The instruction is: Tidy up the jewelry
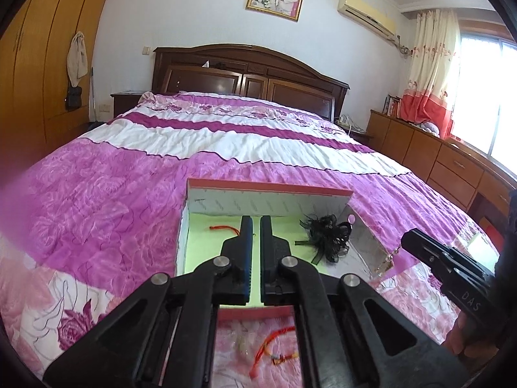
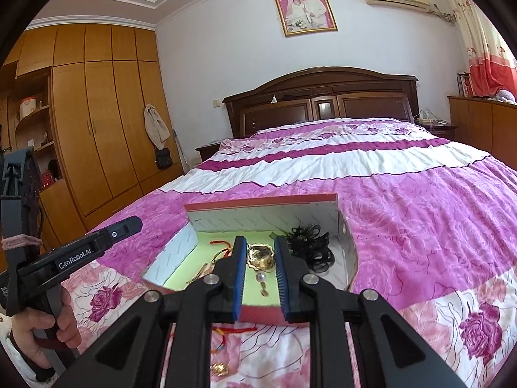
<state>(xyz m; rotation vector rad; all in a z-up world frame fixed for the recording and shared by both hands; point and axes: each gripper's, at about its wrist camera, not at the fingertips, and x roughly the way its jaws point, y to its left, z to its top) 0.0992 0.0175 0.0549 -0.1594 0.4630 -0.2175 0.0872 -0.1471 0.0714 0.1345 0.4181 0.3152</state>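
Nearest the cameras, loose pieces lay on the quilt [image 1: 97, 200] in front of the box [image 1: 268, 190]: a red cord bracelet [image 1: 274, 354] in the left wrist view, and a small gold piece [image 2: 219, 369] with red cord in the right wrist view. They were probably still awaiting sorting.

The left gripper [image 1: 256, 226] had its fingers pressed together with nothing visible between them. It hung above the box's pale green floor, presumably idle or between picks.

The right gripper [image 2: 261, 245] stood slightly spread, with a gold brooch [image 2: 261, 255] between its pads at the tips and a pearl drop [image 2: 261, 277] dangling below. The pads appeared to pinch the brooch, held over the box interior, likely for placement there.

Farther in, a red string [image 1: 223, 229] lay at the box's left and a black mesh hair ornament [image 1: 328, 237] at its right, against the far wall.

The brooch appeared only in the right wrist view; the left wrist view showed the right gripper from the side without revealing its load. Only the right wrist view showed the person's hand [image 2: 38, 333] on the left gripper's handle. Only the left wrist view showed the window side of the room.
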